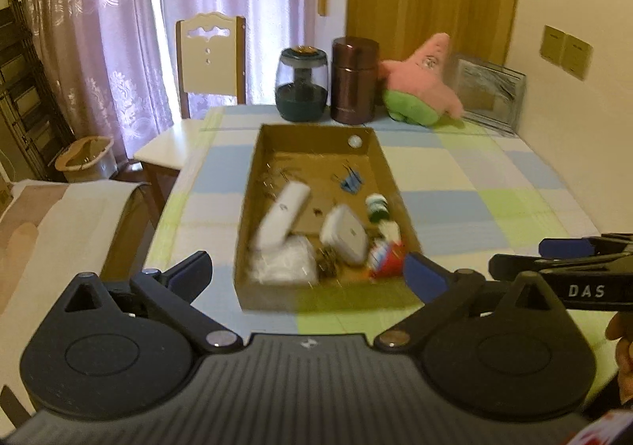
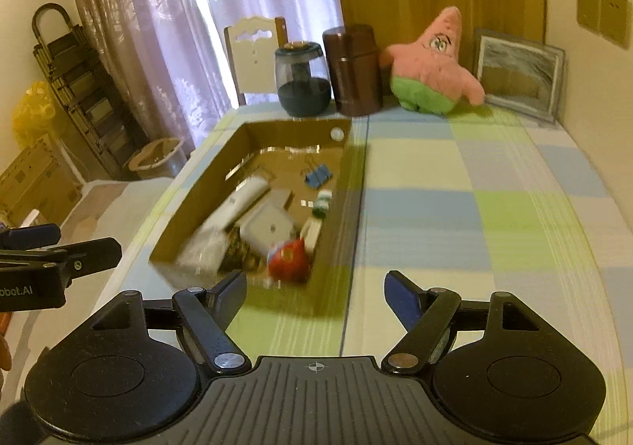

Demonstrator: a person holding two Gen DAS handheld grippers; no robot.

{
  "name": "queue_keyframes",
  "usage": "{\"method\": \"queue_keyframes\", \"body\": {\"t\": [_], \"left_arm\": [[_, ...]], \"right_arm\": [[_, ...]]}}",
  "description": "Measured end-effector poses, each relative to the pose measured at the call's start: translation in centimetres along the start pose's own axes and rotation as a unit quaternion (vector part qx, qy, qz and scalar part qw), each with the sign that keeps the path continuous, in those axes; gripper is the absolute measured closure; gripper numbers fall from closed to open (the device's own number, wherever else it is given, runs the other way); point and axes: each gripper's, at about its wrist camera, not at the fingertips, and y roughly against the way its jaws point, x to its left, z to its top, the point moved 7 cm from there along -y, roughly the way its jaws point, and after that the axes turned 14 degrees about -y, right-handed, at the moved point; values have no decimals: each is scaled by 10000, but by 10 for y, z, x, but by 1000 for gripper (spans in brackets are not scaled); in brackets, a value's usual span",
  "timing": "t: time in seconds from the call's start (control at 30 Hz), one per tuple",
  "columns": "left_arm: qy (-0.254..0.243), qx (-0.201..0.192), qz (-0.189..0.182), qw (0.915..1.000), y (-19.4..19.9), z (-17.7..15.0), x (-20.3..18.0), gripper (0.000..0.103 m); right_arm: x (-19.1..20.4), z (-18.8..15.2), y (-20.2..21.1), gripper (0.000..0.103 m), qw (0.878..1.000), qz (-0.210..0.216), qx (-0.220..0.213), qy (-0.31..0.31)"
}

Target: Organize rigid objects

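Cardboard box (image 1: 379,152) on desk (image 1: 494,184), holding white remote (image 1: 283,215), white case (image 1: 343,234), red item (image 1: 385,259) | left gripper (image 1: 306,267) spread wide, empty | right gripper (image 2: 314,292) parted, still widening, empty | risk: crowded near corner, a finger may snag the box wall or nudge neighbours.

An open, shallow brown cardboard box (image 1: 316,140) is sitting lengthwise on the checked tabletop (image 1: 494,188), holding a jumble of small rigid things crowded toward its near end. A long white plastic case (image 1: 283,215) is lying tilted at the left, just beside a white rounded-square box (image 1: 343,234), with a crinkled clear plastic bag (image 1: 285,265) and a round red item (image 2: 289,257) lying blurred at the near wall. Blue binder clips (image 2: 318,174) are resting farther back, and a small green-and-white bottle (image 1: 376,207) is lying against the right wall.
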Motion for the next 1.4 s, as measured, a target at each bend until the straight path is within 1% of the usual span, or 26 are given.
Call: {"method": "queue_keyframes", "body": {"t": [0.13,0.3,0.47,0.6,0.93,1.4], "left_arm": [[93,81,20,9999,20,-21,-16,2],[110,247,-22,9996,31,-45,-32,2],[93,362,-5,9993,37,-59,-44,2],[82,442,-27,9990,40,-69,-53,2],[12,600,-50,9982,35,-84,-64,2],[17,630,-92,9980,32,-87,-67,2]], "right_arm": [[-11,-23,17,29,10000,-78,50,-15],[-28,-44,33,29,9997,-227,53,-35],[-42,-64,42,29,9994,-297,184,-61],[-44,-74,50,29,9993,-290,230,-52],[-40,-83,60,29,9994,-239,251,-29],[-39,-82,59,29,9993,-303,236,-19]]}}
